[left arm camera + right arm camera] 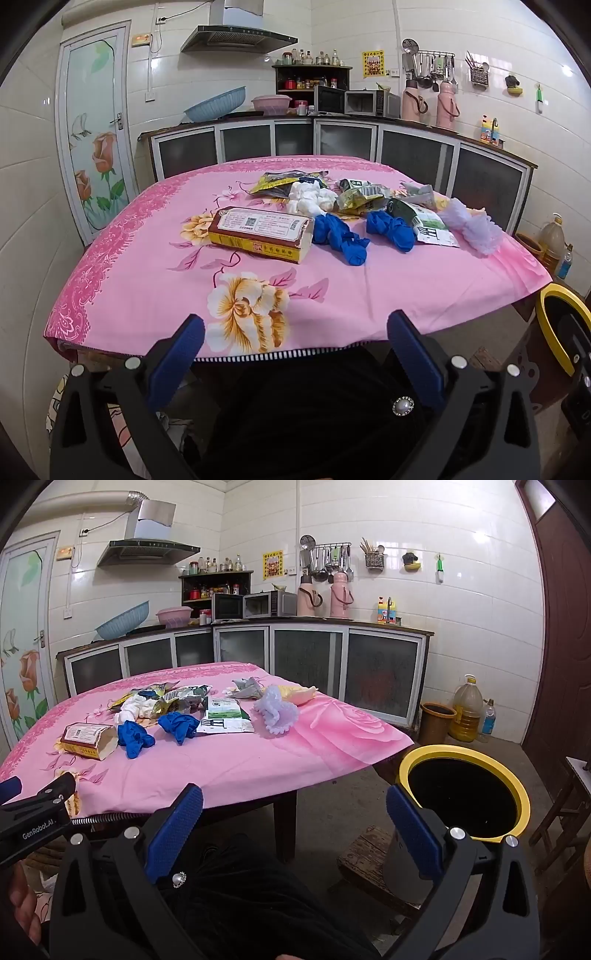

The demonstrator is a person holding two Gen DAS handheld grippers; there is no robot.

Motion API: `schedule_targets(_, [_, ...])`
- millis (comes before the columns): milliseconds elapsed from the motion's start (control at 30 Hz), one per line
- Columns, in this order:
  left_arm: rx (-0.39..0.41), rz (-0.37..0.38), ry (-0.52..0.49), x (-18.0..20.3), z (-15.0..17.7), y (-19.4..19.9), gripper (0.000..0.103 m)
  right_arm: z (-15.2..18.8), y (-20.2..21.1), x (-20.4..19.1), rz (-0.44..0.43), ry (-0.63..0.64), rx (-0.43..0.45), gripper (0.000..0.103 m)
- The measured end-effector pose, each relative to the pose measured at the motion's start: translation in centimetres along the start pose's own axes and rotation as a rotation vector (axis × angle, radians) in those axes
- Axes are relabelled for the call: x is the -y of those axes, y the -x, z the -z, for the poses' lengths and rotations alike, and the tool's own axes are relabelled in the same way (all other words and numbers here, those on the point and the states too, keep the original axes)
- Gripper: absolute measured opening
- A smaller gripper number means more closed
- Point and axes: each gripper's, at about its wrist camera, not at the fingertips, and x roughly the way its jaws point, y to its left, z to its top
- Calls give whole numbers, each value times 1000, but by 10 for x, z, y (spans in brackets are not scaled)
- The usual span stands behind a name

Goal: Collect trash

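Fingers of the left tool (pixel 295 334) stand spread wide with nothing between them, just short of the near edge of the bench (pixel 406 295); the right tool (pixel 294 810) is spread and empty too, off the bench's near right corner.

Ahead of the left tool lies the trash, all of it on the pink cloth. Nearest is a cardboard box (pixel 258 233), probably stiff and light; its long sides look best for a pinch, though the torn end may crush. Beyond it to the right lie two crumpled blue gloves (pixel 338 236) (pixel 391 226), soft and limp, easy to pinch at any bunched fold. White tissue wads (pixel 312 199), foil snack wrappers (pixel 360 197) and a flat green-and-white packet (pixel 424 221) lie further out; the flat one may be slippery and hard to lift. A frilly lilac foam net (pixel 471 227) lies far right.

Just ahead of the right tool's right finger is a yellow-rimmed bin (pixel 465 794); its dark inside shows no contents.
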Motion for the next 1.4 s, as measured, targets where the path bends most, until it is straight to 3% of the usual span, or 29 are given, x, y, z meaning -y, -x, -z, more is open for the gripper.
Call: schedule_targets(1400, [0,-3,-7,-1,1,0,96,2,-3,0,1,2,-4,95])
